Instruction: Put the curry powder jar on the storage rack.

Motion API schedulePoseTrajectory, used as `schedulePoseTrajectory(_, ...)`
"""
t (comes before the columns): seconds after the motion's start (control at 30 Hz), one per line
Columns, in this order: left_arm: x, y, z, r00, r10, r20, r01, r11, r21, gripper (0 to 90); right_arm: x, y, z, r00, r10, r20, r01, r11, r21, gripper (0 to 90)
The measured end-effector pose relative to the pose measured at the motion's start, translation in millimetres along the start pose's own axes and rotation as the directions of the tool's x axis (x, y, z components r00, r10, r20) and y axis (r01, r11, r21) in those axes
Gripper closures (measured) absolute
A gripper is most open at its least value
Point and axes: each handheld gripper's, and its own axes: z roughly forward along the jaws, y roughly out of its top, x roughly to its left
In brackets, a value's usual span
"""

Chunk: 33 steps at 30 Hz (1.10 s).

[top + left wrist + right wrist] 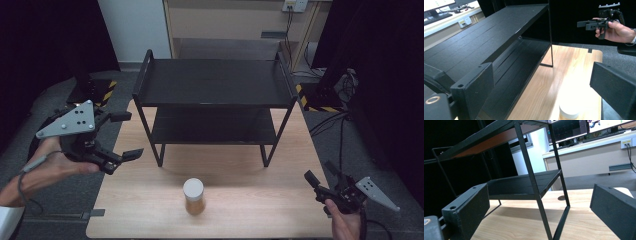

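Just in front of the black two-tier rack (212,100), toward my side of the wooden desk (145,200), I see a small jar (193,196) with a white lid and amber body standing upright and alone. I can read no label or writing on it from any view. Left of the rack, off the desk's left edge, my left tool (122,135) hangs in the air with its jaws spread wide and nothing between them; its own view looks along the rack's shelves with the jar's lid low in frame. Right of the rack and nearer me, at the desk's front right corner, my right tool (320,177) also has its jaws apart and empty. Bare desk surrounds the jar on all sides, and both rack shelves are empty.
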Motion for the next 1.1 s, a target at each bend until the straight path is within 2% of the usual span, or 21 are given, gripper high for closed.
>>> schedulePoseTrajectory(0.2,1.7,-0.4,6.8,0.9997,-0.009,0.020,0.009,0.9998,0.017,4.6,-0.7,-0.1,0.3,1.0000,0.002,-0.002,-0.002,1.000,-0.001,2.5)
schedulePoseTrajectory(0.33,5.2,8.2,20.4,0.9978,-0.004,0.066,-0.002,0.9955,0.095,5.0,-0.9,0.0,1.4,1.0000,0.000,-0.007,0.000,1.000,-0.001,2.7)
schedulePoseTrajectory(0.37,5.2,8.2,20.4,0.9978,-0.004,0.066,-0.002,0.9955,0.095,5.1,-0.9,0.0,1.4,1.0000,0.000,-0.007,0.000,1.000,-0.001,2.7)
schedulePoseTrajectory(0.4,5.2,9.7,26.0,0.9973,0.000,0.074,-0.008,0.9931,0.117,5.3,-0.5,0.3,1.8,1.0000,-0.002,-0.007,0.002,1.000,0.003,2.7)
schedulePoseTrajectory(0.63,7.3,7.6,41.7,0.9951,-0.003,0.099,-0.012,0.9890,0.148,6.4,-0.8,0.1,1.1,1.0000,-0.002,-0.005,0.002,1.000,-0.002,2.8)
schedulePoseTrajectory(0.67,6.2,8.5,49.2,0.9949,0.005,0.101,-0.023,0.9836,0.179,6.7,-1.0,0.0,1.2,1.0000,-0.001,-0.005,0.001,1.000,-0.001,2.8)
schedulePoseTrajectory(0.7,6.2,8.5,49.2,0.9949,0.005,0.101,-0.023,0.9836,0.179,7.1,-1.0,0.0,1.2,1.0000,-0.001,-0.005,0.001,1.000,-0.001,2.8)
schedulePoseTrajectory(0.77,7.6,8.0,58.7,0.9927,-0.001,0.120,-0.024,0.9785,0.205,7.0,-1.1,-0.1,2.0,1.0000,-0.001,-0.009,0.001,1.000,0.000,2.9)
schedulePoseTrajectory(0.9,5.2,8.7,75.5,0.9898,0.017,0.141,-0.052,0.9668,0.250,6.9,-0.4,0.3,1.8,0.9999,-0.005,-0.009,0.005,1.000,0.001,2.9)
schedulePoseTrajectory(0.97,4.5,6.3,84.2,0.9879,0.016,0.154,-0.057,0.9629,0.264,6.9,-0.6,0.3,1.5,1.0000,-0.006,-0.008,0.006,1.000,0.000,2.9)
schedulePoseTrajectory(1.03,4.8,3.1,90.3,0.9855,0.013,0.169,-0.059,0.9620,0.267,6.9,-0.7,0.4,1.4,1.0000,-0.006,-0.008,0.006,1.000,0.000,2.9)
schedulePoseTrajectory(1.07,6.0,-0.8,98.8,0.9829,0.005,0.184,-0.056,0.9608,0.271,6.9,-0.9,0.3,1.4,0.9999,-0.006,-0.009,0.006,1.000,0.000,2.9)
schedulePoseTrajectory(1.1,6.0,-0.8,98.8,0.9829,0.005,0.184,-0.056,0.9608,0.271,7.0,-0.9,0.3,1.4,0.9999,-0.006,-0.009,0.006,1.000,0.000,2.9)
